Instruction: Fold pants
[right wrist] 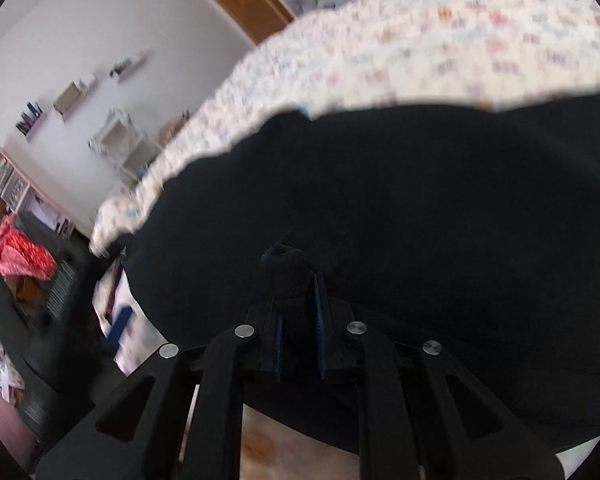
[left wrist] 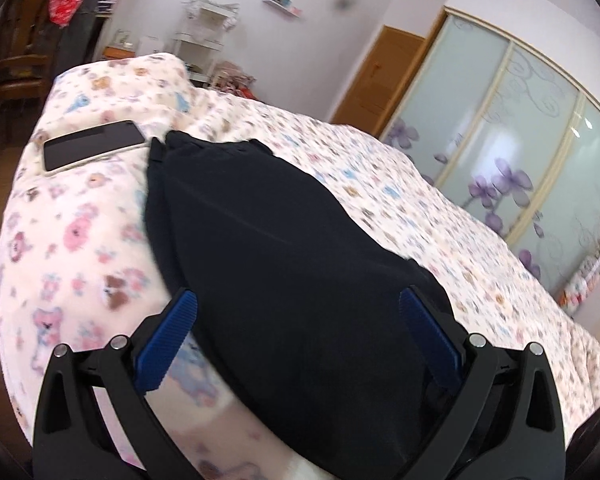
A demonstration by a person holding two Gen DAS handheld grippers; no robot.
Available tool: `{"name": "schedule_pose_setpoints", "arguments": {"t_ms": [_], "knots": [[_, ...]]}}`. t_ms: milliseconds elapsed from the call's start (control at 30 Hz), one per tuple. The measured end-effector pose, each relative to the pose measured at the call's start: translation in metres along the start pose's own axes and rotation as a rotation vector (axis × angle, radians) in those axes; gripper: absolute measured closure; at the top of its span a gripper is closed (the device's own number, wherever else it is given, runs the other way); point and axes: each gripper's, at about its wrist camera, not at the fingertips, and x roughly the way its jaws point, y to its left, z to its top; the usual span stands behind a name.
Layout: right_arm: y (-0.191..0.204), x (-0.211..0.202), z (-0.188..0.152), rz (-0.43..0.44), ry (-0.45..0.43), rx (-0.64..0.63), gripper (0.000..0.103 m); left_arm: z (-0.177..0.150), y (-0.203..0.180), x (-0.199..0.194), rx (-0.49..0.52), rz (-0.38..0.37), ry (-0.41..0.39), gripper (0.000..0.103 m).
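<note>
Black pants (left wrist: 260,220) lie along a bed with a cartoon-print cover (left wrist: 80,240), their far end reaching toward a tablet. My left gripper (left wrist: 296,294) is open, its blue pads (left wrist: 172,336) spread wide on either side of the near end of the pants and not pressing on the cloth. In the right wrist view the pants (right wrist: 420,200) fill most of the picture over the bed cover (right wrist: 420,40). My right gripper (right wrist: 296,292) is shut on a bunched fold of the black fabric, which sticks up between its pads.
A dark tablet (left wrist: 94,144) lies on the bed near the far end of the pants. Frosted sliding wardrobe doors (left wrist: 520,140) and a wooden door (left wrist: 380,80) stand beyond the bed. A white rack (left wrist: 204,36), wall shelves and a red garment (right wrist: 16,252) are by the wall.
</note>
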Motion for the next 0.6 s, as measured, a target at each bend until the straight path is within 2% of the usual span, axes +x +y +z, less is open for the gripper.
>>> {"name": "schedule_pose_setpoints", "arguments": {"t_ms": [100, 200, 233, 300, 367, 433, 500, 600], "knots": [[0.001, -0.003, 0.001, 0.010, -0.008, 0.042, 0.089, 0.002, 0.005, 0.003, -0.021, 0.009, 0.013, 0.002], [0.004, -0.007, 0.008, 0.037, -0.063, 0.083, 0.089, 0.001, 0.005, 0.006, -0.010, 0.015, 0.031, 0.002], [0.004, -0.006, 0.010, 0.028, -0.064, 0.079, 0.089, 0.001, 0.006, 0.005, -0.006, 0.014, 0.028, 0.002], [0.012, 0.006, 0.006, -0.056, -0.011, 0.007, 0.086, 0.002, 0.005, 0.002, 0.011, 0.002, 0.018, 0.002], [0.026, 0.010, -0.002, -0.110, 0.005, -0.111, 0.077, 0.003, 0.004, 0.000, 0.046, -0.017, 0.019, 0.002], [0.036, 0.006, -0.006, -0.091, 0.021, -0.157, 0.044, 0.010, 0.002, -0.003, 0.102, -0.059, 0.046, 0.002], [0.044, 0.001, -0.011, -0.050, 0.026, -0.176, 0.025, 0.019, 0.002, -0.006, 0.140, -0.089, 0.073, 0.002], [0.045, 0.010, -0.018, -0.053, 0.051, -0.164, 0.022, 0.037, 0.007, -0.016, 0.213, -0.138, 0.079, 0.002]]}}
